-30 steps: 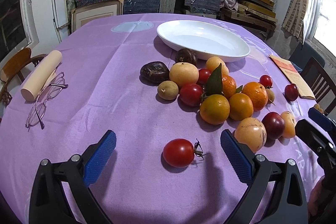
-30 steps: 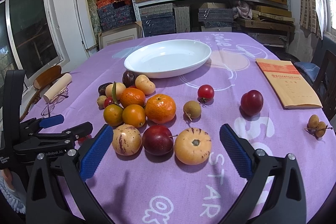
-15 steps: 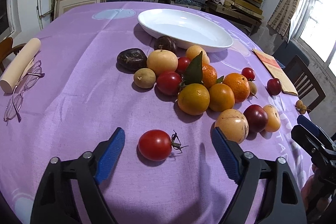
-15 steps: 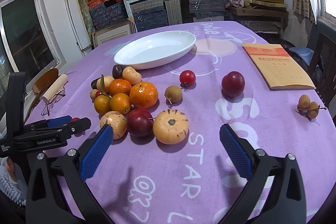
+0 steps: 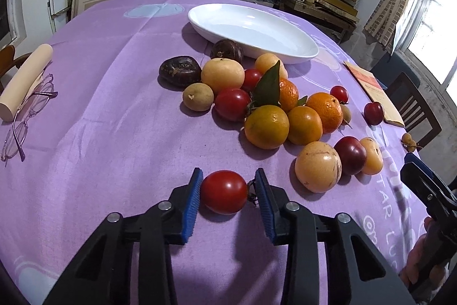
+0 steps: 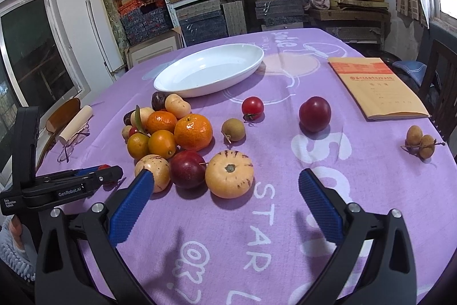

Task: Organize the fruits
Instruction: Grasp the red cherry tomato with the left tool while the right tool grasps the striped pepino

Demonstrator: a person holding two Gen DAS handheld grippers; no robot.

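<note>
Two blue pads of the left gripper are pressed against the sides of a red tomato, which is seen low on the purple tablecloth, on the near side of the fruit pile from the white plate. Whether the tomato is lifted cannot be told. The right gripper is held wide apart, nothing between its pads, near a striped yellow melon and a dark plum.

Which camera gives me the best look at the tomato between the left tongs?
The left wrist view: the tomato sits large and unobstructed between the left tongs. The right wrist view shows only a red sliver behind those tongs.
</note>
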